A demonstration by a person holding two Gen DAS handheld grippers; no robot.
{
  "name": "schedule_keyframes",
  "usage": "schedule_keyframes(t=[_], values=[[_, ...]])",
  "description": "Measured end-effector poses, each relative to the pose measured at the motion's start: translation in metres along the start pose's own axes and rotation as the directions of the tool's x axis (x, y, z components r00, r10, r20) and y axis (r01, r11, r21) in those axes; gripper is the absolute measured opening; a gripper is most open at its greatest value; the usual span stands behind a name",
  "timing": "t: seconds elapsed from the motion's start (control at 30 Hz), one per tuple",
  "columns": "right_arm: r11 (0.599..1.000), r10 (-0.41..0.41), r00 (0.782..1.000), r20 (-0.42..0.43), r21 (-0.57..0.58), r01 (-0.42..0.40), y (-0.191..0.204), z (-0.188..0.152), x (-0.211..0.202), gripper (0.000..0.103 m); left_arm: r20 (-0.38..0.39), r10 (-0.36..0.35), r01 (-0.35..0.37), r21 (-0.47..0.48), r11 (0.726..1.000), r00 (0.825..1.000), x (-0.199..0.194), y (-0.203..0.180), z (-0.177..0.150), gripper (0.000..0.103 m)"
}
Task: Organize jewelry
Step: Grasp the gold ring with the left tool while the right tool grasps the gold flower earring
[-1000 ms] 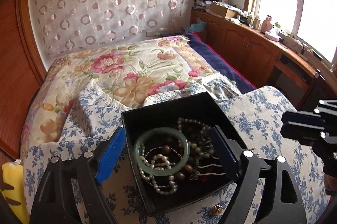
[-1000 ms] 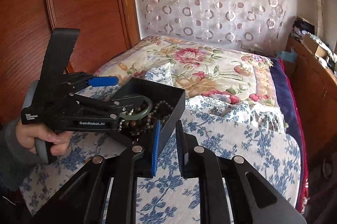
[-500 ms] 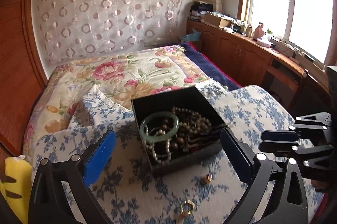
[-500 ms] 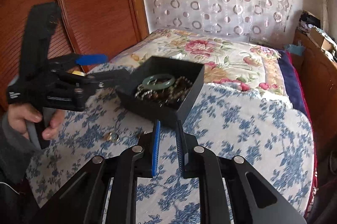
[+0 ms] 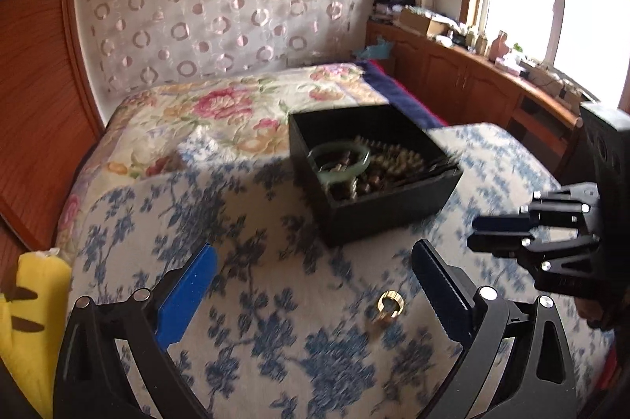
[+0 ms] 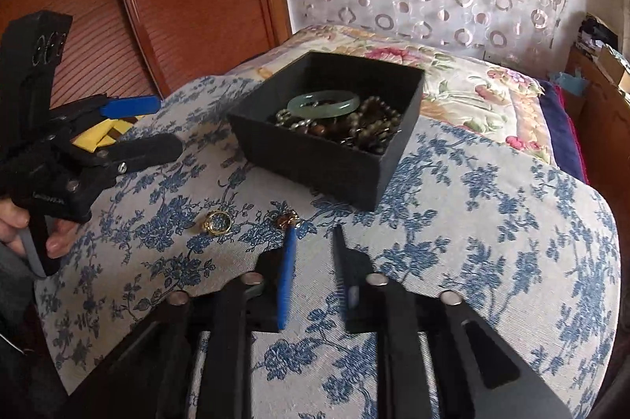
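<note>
Left tongs [image 5: 315, 285] spread wide, empty; right tongs [image 6: 313, 241] opening, nothing between — gold ring [image 6: 217, 222] and brown ring [image 6: 286, 220] lie on cloth [image 6: 472, 222] before black jewelry box [image 6: 327, 127].

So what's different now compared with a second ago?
The left tool has pulled back from the black box, its jaws now wide and empty. The right tool has dropped toward the cloth, jaws opening, nothing between them. The green bangle and beads stay in the box; two gold rings lie in front.
</note>
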State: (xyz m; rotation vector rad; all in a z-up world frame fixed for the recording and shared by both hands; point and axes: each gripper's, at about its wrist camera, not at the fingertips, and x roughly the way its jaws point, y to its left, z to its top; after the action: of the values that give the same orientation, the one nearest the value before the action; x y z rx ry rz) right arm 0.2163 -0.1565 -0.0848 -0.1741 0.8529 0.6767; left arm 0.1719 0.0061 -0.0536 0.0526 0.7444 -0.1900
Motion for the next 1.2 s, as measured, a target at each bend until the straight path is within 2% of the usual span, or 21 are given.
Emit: schedule_keyframes(t=[0.17, 0.33, 0.57, 0.6, 0.63, 0.83, 0.87, 1.0, 1.2], values=[[1.000, 0.014, 1.000, -0.016, -0.023, -0.015, 0.006, 0.005, 0.013, 0.028, -0.041, 0.026, -0.025, 0.022, 0.999, 0.999, 0.000, 0.007, -0.017, 0.096], [0.998, 0.014, 0.999, -0.038, -0.054, -0.016, 0.011, 0.012, 0.028, 0.028, -0.107, -0.007, 0.011, 0.044, 0.999, 0.994, 0.006, 0.008, -0.032, 0.096], [0.992, -0.007, 0.998, -0.067, -0.126, -0.001, 0.023, 0.016, 0.045, 0.028, -0.138, -0.028, 0.035, 0.048, 0.998, 0.990, 0.011, 0.001, -0.040, 0.096], [0.991, -0.012, 0.998, -0.067, -0.134, 0.003, 0.025, 0.016, 0.046, 0.020, -0.139, -0.032, 0.039, 0.049, 0.998, 0.990, 0.011, 0.000, -0.039, 0.096], [0.990, -0.014, 0.998, -0.067, -0.139, 0.004, 0.026, 0.016, 0.045, 0.017, -0.138, -0.038, 0.045, 0.050, 0.998, 0.990, 0.012, -0.002, -0.039, 0.096], [0.992, -0.008, 0.998, -0.065, -0.123, -0.001, 0.021, 0.008, 0.035, 0.016, -0.149, -0.062, 0.072, 0.068, 0.995, 0.987, 0.019, -0.016, -0.035, 0.095], [0.994, -0.010, 0.998, -0.061, -0.109, 0.003, 0.017, 0.005, 0.030, 0.016, -0.148, -0.069, 0.081, 0.071, 0.994, 0.987, 0.020, -0.018, -0.034, 0.094], [0.997, -0.017, 0.999, -0.042, -0.072, 0.014, 0.008, -0.003, 0.015, 0.016, -0.147, -0.088, 0.102, 0.088, 0.991, 0.985, 0.022, -0.027, -0.033, 0.078], [1.000, -0.022, 1.000, -0.008, -0.021, 0.022, -0.005, -0.005, -0.001, 0.017, -0.143, -0.113, 0.127, 0.087, 0.988, 0.983, 0.024, -0.036, -0.032, 0.060]])
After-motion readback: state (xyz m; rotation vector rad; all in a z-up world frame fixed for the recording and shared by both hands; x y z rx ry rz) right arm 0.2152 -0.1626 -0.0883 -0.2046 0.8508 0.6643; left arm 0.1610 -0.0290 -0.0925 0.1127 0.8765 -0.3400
